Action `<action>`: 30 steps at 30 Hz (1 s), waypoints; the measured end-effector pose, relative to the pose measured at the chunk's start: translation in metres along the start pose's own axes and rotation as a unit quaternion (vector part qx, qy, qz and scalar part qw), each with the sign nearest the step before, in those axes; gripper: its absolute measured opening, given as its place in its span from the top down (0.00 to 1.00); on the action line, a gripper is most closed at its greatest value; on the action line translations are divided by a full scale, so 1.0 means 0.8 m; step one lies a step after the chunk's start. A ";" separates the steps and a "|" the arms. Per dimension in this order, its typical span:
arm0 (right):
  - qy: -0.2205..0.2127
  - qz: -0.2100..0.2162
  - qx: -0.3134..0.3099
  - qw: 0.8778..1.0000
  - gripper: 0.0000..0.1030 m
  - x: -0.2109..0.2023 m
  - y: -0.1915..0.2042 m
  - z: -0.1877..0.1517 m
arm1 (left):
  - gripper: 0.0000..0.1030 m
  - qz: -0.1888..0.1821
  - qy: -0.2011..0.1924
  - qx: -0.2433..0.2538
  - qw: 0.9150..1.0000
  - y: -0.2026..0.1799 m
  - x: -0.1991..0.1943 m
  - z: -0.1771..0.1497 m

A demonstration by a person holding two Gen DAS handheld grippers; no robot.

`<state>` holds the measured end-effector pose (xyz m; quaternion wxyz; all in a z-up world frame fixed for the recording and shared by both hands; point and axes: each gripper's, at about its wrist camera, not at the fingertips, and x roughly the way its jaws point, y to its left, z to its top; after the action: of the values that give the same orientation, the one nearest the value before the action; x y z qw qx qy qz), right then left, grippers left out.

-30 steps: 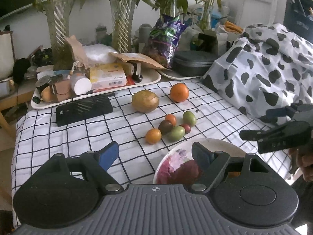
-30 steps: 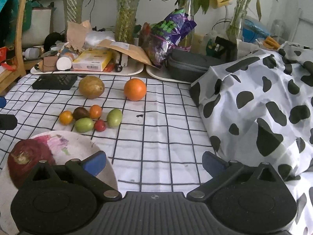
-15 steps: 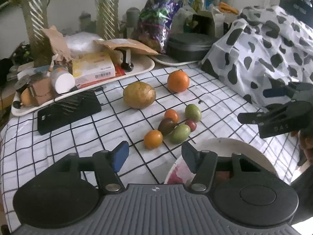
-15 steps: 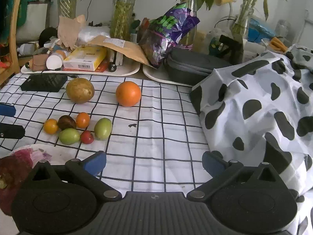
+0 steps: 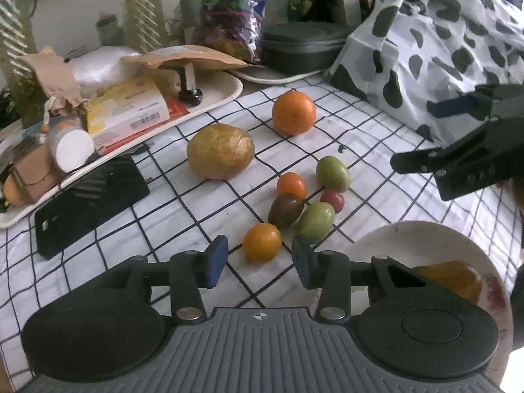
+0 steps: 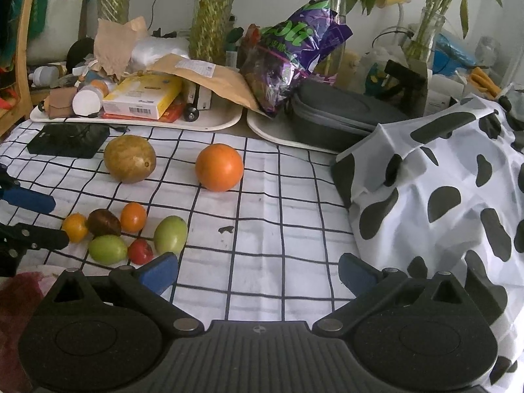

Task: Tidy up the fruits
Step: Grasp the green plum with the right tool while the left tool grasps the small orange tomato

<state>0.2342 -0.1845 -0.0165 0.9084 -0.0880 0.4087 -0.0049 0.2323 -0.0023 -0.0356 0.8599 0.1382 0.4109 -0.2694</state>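
A cluster of small fruits lies on the checked cloth: orange, dark brown (image 5: 285, 209), red and two green ones. My left gripper (image 5: 258, 262) hangs low over its near end. Its jaws are closing around a small orange fruit (image 5: 262, 241) that sits just ahead of the blue pads (image 5: 216, 260), with a gap on both sides. Farther back lie a large orange (image 5: 293, 113) and a yellow-brown round fruit (image 5: 221, 150). My right gripper (image 6: 258, 273) stands open over bare cloth right of the cluster (image 6: 131, 229). A white plate (image 5: 425, 239) at the near right holds a yellow piece.
Two white trays (image 6: 213, 124) full of boxes, bags and a grey case line the back, with vases of plants behind. A black box (image 5: 88, 203) lies left of the fruits. A cow-patterned cloth (image 6: 442, 180) is heaped on the right.
My left gripper came forward and down to the small orange fruit, and its jaws narrowed a lot. My right gripper moved closer to the fruits, still wide open.
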 end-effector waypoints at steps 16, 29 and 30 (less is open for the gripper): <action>0.012 0.020 -0.001 1.000 0.00 0.021 -0.001 0.011 | 0.72 -0.015 0.026 0.034 0.999 0.003 0.032 0.008; 0.020 0.104 0.013 0.994 0.14 0.036 0.014 0.020 | 0.73 0.001 0.002 0.014 1.000 0.014 0.018 0.017; 0.020 0.109 0.015 0.994 0.15 0.036 0.015 0.020 | 0.73 0.001 0.001 0.013 1.000 0.015 0.017 0.018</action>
<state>0.2650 -0.1727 -0.0294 0.8963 -0.0291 0.4340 0.0865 0.2552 -0.0040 -0.0375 0.8577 0.1506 0.4084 -0.2737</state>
